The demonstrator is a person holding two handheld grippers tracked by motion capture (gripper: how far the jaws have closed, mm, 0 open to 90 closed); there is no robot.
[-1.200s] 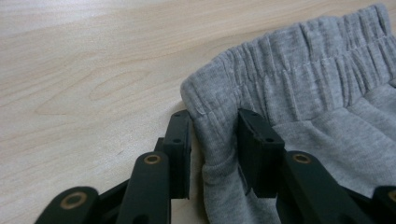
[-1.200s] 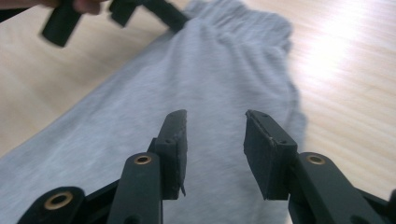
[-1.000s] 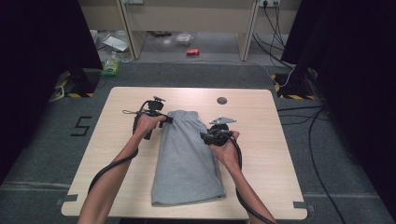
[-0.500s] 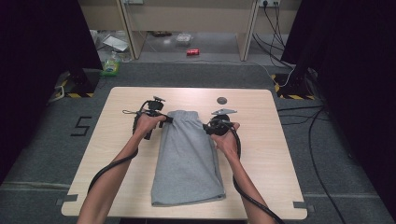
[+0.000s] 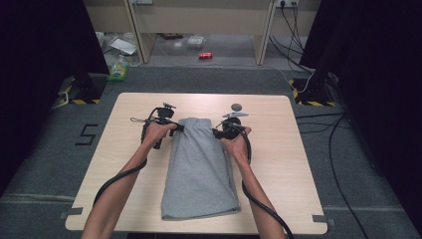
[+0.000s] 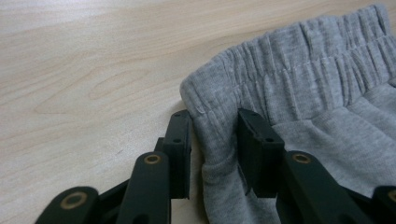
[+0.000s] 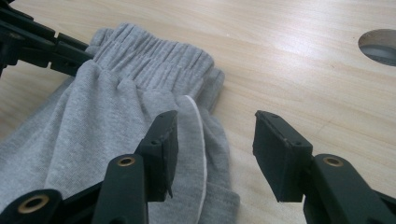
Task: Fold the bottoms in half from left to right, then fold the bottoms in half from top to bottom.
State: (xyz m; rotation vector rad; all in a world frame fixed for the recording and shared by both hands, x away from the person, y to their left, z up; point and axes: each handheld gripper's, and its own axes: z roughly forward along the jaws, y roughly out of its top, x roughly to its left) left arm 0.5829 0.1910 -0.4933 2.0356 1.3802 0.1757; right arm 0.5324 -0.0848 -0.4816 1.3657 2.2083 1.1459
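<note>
- One grey garment [image 5: 201,172] with a gathered elastic waistband [image 6: 299,51] lies folded long and flat on the middle of the bench [image 5: 298,164], waistband at the far end, lower hem near the person's edge.
- Left tongs [image 6: 212,140] sit at the waistband's left corner: the jaws stand apart with the fabric edge between them, the cloth bulging in the gap, not yet pinched flat.
- In the high view the left tongs [image 5: 171,127] meet the garment's upper left corner, held in the left hand [image 5: 157,133].
- Right tongs [image 7: 215,144] are released and spread wide over the garment's right edge near the waistband; one jaw rests on the grey cloth beside a thin white cord [image 7: 201,135], the other hangs over bare wood.
- From above, the right tongs [image 5: 219,133] sit at the upper right corner, in the right hand [image 5: 236,142].
- A round hole [image 7: 380,46] is cut into the bench beyond the right tongs.
- Black cables [image 5: 117,179] trail back along both forearms.
- Beyond the bench, grey floor [image 5: 45,149] carries a painted "5" [image 5: 88,134].
</note>
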